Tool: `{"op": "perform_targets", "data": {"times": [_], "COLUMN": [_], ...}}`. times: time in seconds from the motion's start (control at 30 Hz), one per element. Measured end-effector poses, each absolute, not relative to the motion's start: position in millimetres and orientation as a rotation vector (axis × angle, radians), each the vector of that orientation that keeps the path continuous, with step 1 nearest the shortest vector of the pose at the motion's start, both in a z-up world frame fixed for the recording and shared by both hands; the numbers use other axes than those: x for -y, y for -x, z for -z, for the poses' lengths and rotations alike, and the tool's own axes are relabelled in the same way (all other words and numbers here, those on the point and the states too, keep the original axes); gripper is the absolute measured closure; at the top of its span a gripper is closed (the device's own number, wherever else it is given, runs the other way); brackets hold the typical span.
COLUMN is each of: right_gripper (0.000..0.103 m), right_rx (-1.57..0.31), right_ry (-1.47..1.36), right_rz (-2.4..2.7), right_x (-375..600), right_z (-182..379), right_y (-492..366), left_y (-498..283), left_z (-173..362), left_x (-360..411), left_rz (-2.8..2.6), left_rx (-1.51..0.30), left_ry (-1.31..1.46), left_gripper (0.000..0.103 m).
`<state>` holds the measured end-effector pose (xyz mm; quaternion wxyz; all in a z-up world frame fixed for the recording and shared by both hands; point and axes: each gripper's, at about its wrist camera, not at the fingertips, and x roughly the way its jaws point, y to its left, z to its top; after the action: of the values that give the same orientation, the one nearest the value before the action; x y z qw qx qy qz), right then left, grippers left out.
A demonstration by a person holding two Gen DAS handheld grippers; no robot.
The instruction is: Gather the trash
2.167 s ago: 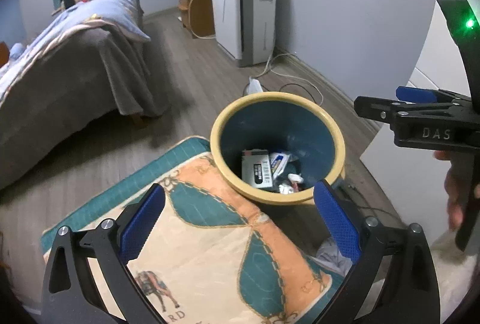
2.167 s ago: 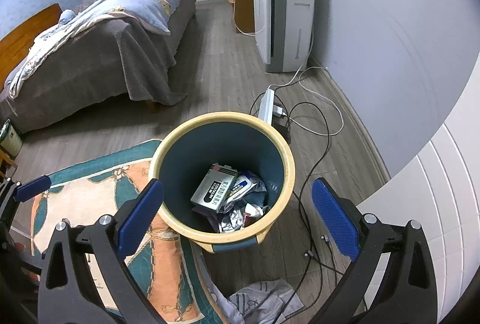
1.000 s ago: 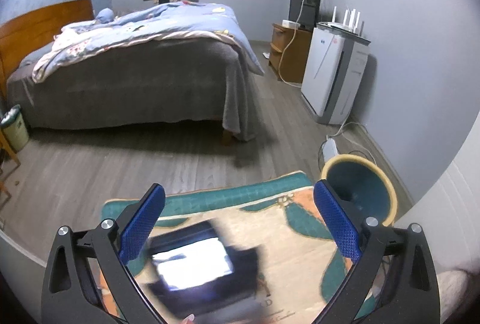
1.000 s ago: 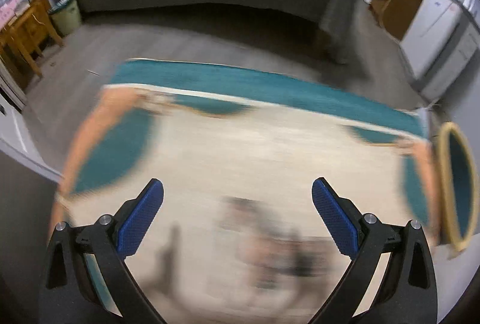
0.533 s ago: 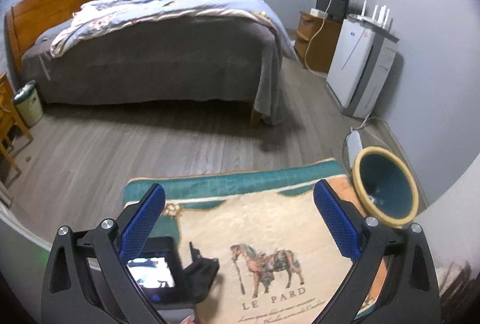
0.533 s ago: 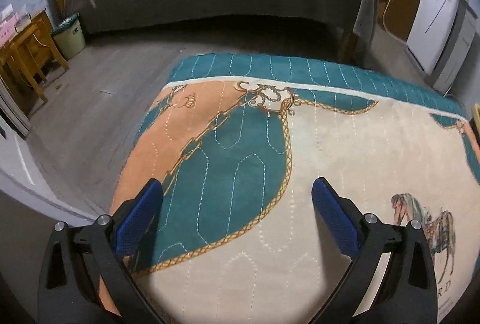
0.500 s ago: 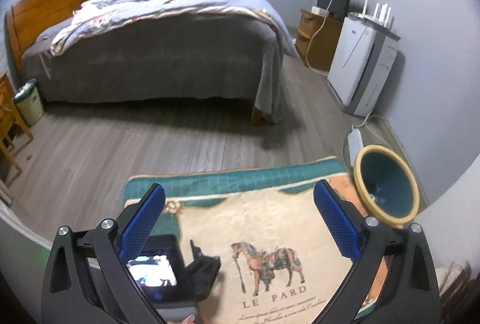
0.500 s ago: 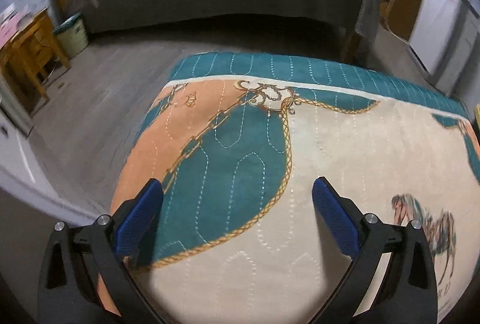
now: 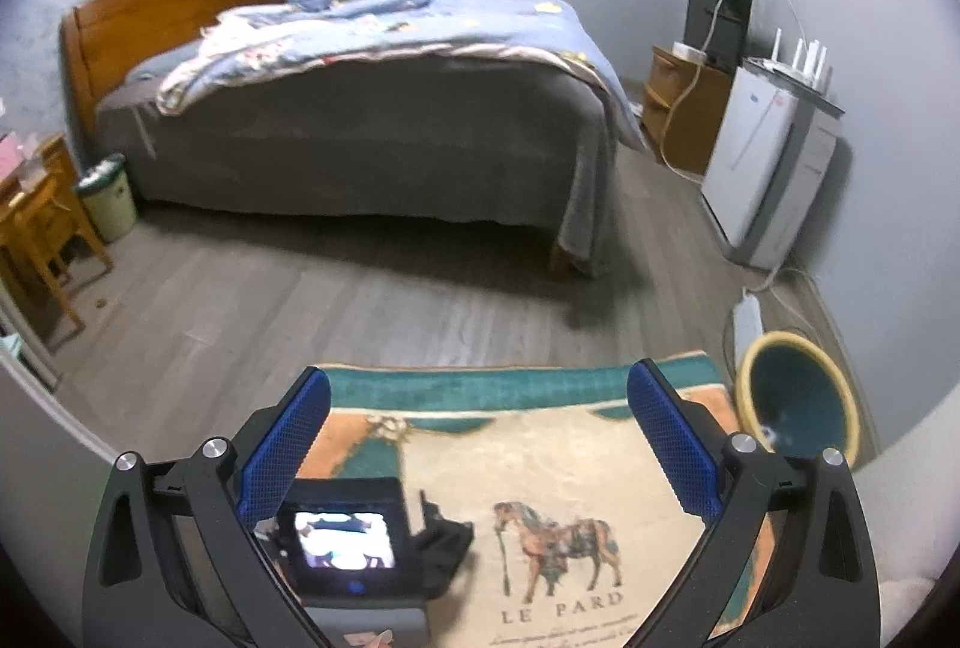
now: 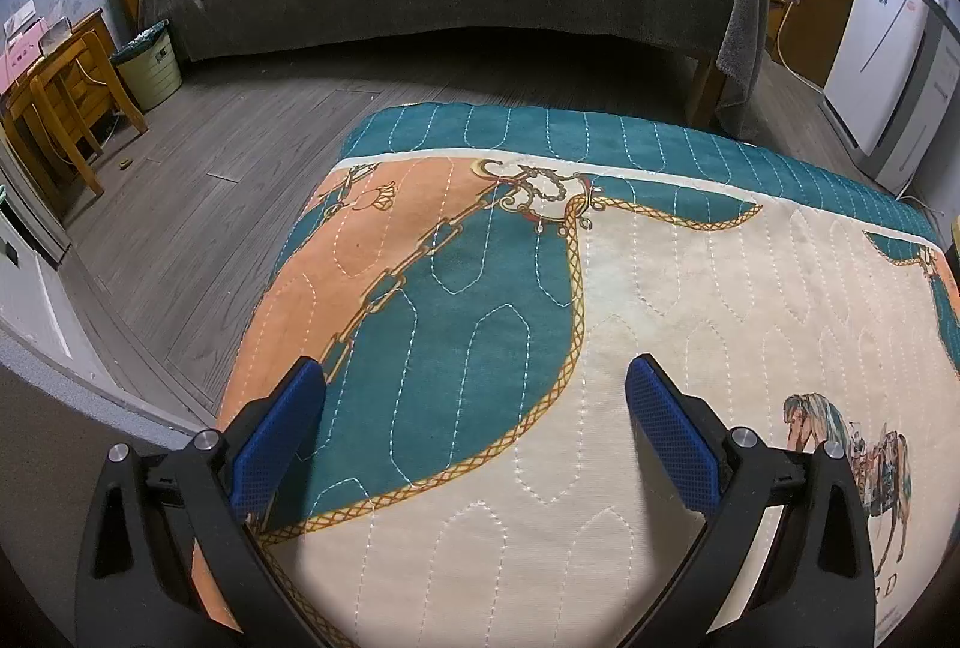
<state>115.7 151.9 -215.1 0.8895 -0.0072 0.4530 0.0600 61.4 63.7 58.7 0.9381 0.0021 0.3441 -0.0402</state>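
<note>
Open rug [image 10: 690, 300] ahead and to the right; bed [image 9: 372, 132] blocking the far side, bin [image 9: 798, 402] at right, camera unit [image 9: 348, 540] near left.

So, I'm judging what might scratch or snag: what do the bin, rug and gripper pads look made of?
Bin: likely smooth plastic, yellow rim, teal inside.
Rug: soft short-pile fabric with stitched quilting lines.
Pads: blue, dimpled, probably rubber, on black rigid plastic fingers.

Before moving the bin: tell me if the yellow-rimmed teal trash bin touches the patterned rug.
Cannot tell. In the left wrist view, the yellow-rimmed teal trash bin sits beside the patterned rug, its base hidden.
</note>
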Motion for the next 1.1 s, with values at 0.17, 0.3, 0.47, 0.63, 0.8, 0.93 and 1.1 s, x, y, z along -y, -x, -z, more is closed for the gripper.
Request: {"op": "perform_targets", "data": {"times": [0.17,0.3,0.47,0.63,0.8,0.93,1.1], "right_gripper": [0.004,0.004,0.004,0.004,0.004,0.004,0.004], "right_rx": [-0.941,-0.941,-0.941,-0.941,-0.941,-0.941,-0.941], "right_ry": [0.015,0.015,0.014,0.015,0.015,0.015,0.015], "right_rz": [-0.125,-0.125,-0.125,-0.125,-0.125,-0.125,-0.125], "right_x": [-151.8,-152.0,-151.9,-150.8,-150.8,-150.7,-150.8], "right_z": [215.1,215.2,215.4,214.5,214.5,214.5,214.6], "right_y": [-115.7,-115.7,-115.5,-115.9,-115.9,-115.9,-116.0], "left_y": [-73.5,-71.1,-68.3,-73.9,-80.4,-79.1,-77.2], "left_z": [-22.7,-29.7,-42.3,-5.9,25.1,40.4,50.0], "left_x": [-47.2,-19.9,5.9,6.4,-6.3,-18.9,-25.7], "left_rz": [-0.064,-0.029,0.15,0.204,0.059,-0.005,-0.054], "left_rx": [-0.765,-0.725,-0.789,-0.954,-1.0,-1.013,-1.013], "left_ry": [-0.175,-0.202,-0.01,0.046,-0.014,0.004,-0.057], "left_gripper": [0.005,0.005,0.005,0.005,0.005,0.005,0.005]}}
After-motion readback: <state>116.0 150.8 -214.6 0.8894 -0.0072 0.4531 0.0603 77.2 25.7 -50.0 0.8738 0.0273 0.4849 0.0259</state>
